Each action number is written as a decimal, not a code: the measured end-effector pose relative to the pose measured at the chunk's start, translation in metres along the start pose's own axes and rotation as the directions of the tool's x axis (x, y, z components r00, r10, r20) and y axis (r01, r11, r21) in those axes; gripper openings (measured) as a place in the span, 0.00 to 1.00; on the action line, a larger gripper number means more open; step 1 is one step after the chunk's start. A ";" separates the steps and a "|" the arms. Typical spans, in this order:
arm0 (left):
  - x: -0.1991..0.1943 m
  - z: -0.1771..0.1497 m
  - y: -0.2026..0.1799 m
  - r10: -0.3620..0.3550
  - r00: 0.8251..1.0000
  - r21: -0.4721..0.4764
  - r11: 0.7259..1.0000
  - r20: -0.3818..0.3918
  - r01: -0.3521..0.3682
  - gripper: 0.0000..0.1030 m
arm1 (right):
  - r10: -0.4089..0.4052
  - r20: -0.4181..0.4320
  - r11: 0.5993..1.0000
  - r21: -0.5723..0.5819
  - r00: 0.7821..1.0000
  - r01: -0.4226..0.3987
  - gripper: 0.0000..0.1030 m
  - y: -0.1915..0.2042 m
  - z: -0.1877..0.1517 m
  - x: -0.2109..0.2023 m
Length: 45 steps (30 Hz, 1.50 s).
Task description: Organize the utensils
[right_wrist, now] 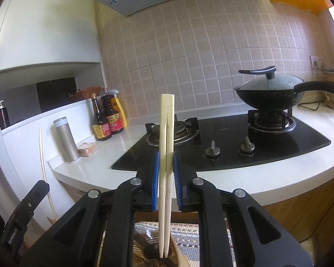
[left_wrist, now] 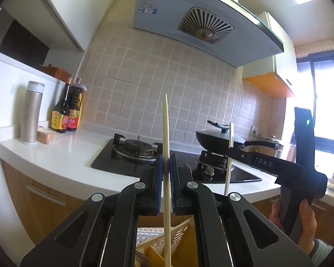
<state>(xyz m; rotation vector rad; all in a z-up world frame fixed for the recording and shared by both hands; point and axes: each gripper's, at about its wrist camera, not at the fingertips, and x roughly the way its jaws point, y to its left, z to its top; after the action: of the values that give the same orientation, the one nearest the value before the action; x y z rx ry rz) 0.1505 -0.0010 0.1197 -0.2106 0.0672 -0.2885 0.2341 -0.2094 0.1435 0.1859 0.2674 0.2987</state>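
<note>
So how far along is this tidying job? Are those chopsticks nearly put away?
Midway, it seems. Nothing looks clearly finished. In hand: the left gripper is shut on a single chopstick, held upright, and the right gripper is shut on a pair of chopsticks. Left to do: all three must still go down into the slotted utensil basket glimpsed below; its contents are mostly hidden.

In left wrist view, single chopstick (left_wrist: pixel 166 166) is running off frame at 6 o'clock, lower tip unseen. Slatted utensil tray (left_wrist: pixel 178 233) is hiding behind left gripper (left_wrist: pixel 166 166) linkage, contents unclear. In right wrist view, chopstick pair (right_wrist: pixel 166 173) tips are blocking dark utensils (right_wrist: pixel 151 252), type too blurred to tell.
</note>
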 end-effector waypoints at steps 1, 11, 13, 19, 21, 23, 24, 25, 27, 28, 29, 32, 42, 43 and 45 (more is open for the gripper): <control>0.001 -0.002 0.000 0.001 1.000 0.001 1.000 -0.002 -0.001 0.04 | 0.000 0.000 1.000 -0.006 1.000 0.000 0.10 0.001 -0.001 0.001; -0.008 -0.009 0.008 -0.009 1.000 -0.024 1.000 -0.014 0.009 0.30 | 0.019 -0.015 1.000 -0.018 1.000 -0.019 0.13 0.003 -0.019 -0.013; -0.019 -0.008 0.011 -0.015 1.000 -0.042 0.999 -0.007 0.014 0.43 | 0.040 -0.039 0.999 -0.010 0.998 -0.040 0.21 0.003 -0.023 -0.019; -0.053 -0.004 0.014 -0.042 0.999 -0.082 0.996 -0.005 0.042 0.67 | 0.039 -0.046 0.999 0.004 0.998 -0.038 0.52 0.003 -0.036 -0.057; -0.065 -0.004 0.012 -0.043 0.999 -0.080 0.996 -0.005 0.043 0.68 | 0.040 -0.061 0.999 0.005 0.997 -0.039 0.54 0.005 -0.041 -0.068; -0.077 -0.004 0.009 -0.043 0.999 -0.075 0.996 -0.008 0.043 0.70 | 0.036 -0.071 0.999 -0.003 0.997 -0.036 0.60 0.009 -0.047 -0.081; -0.085 -0.004 0.007 -0.044 0.999 -0.076 0.996 -0.007 0.043 0.71 | 0.032 -0.072 0.999 -0.008 0.997 -0.033 0.61 0.010 -0.050 -0.087; -0.090 -0.004 0.006 -0.046 0.999 -0.077 0.996 -0.008 0.045 0.72 | 0.025 -0.071 1.000 -0.011 0.997 -0.026 0.64 0.012 -0.052 -0.093; -0.100 -0.005 0.004 -0.048 0.999 -0.080 0.996 -0.015 0.047 0.72 | 0.022 -0.078 1.000 -0.009 0.997 -0.023 0.66 0.015 -0.058 -0.105; -0.105 -0.006 0.002 -0.047 0.999 -0.082 0.996 -0.017 0.045 0.72 | 0.025 -0.082 1.000 -0.007 0.996 -0.026 0.66 0.016 -0.061 -0.110; -0.109 -0.006 0.001 -0.046 0.999 -0.084 0.996 -0.019 0.044 0.72 | 0.024 -0.084 1.000 -0.003 0.996 -0.024 0.66 0.016 -0.063 -0.114; -0.119 -0.011 -0.005 -0.042 0.998 -0.080 0.996 -0.045 0.038 0.72 | 0.014 -0.088 1.000 0.013 0.996 -0.013 0.71 0.017 -0.073 -0.130; -0.135 -0.053 -0.014 0.110 0.990 -0.055 0.992 -0.089 -0.115 0.85 | -0.077 -0.100 0.997 -0.002 0.992 0.077 0.84 0.022 -0.121 -0.159; -0.130 -0.065 -0.013 0.144 0.983 -0.047 0.988 -0.111 -0.150 0.85 | -0.107 -0.086 0.994 -0.019 0.991 0.106 0.85 0.025 -0.130 -0.160; -0.127 -0.083 -0.011 0.212 0.970 -0.039 0.975 -0.115 -0.218 0.85 | -0.160 -0.057 0.986 -0.051 0.985 0.157 0.85 0.029 -0.145 -0.160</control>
<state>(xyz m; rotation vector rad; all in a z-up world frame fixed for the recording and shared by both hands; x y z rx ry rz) 0.0182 0.0087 0.0454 -0.2360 0.2060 -0.0816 0.0375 -0.2124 0.0499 0.1090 0.3335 0.1522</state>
